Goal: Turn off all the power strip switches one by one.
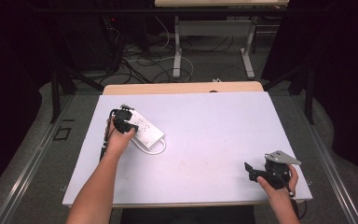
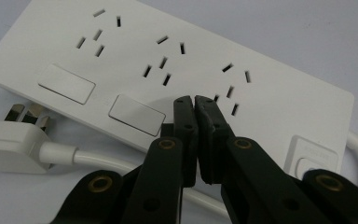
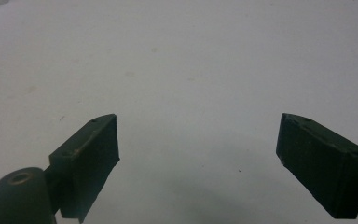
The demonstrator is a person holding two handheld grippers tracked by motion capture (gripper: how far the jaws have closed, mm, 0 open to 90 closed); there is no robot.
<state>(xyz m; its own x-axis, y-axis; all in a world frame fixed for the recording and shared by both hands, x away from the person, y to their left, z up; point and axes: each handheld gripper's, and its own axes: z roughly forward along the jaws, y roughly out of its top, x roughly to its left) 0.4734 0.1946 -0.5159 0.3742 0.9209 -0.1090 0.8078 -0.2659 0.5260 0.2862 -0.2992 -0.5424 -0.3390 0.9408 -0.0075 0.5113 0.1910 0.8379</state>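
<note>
A white power strip (image 1: 145,129) lies at the table's left, its white cable looped beside it. In the left gripper view the power strip (image 2: 270,56) has three socket groups and flat switches (image 2: 136,115); its white plug (image 2: 14,147) lies at the left. My left gripper (image 2: 195,100) is shut, jaw tips pressed together right over the strip's face near a switch, holding nothing. The left gripper (image 1: 124,122) sits at the strip's near-left end. My right gripper (image 1: 251,171) hovers near the table's front right, and the right gripper (image 3: 198,135) is open wide over bare surface.
The table top (image 1: 205,130) is covered by a pale sheet, with a wooden edge (image 1: 182,87) at the far side. Cables and table legs (image 1: 177,51) stand on the floor beyond. A dark frame runs on both sides.
</note>
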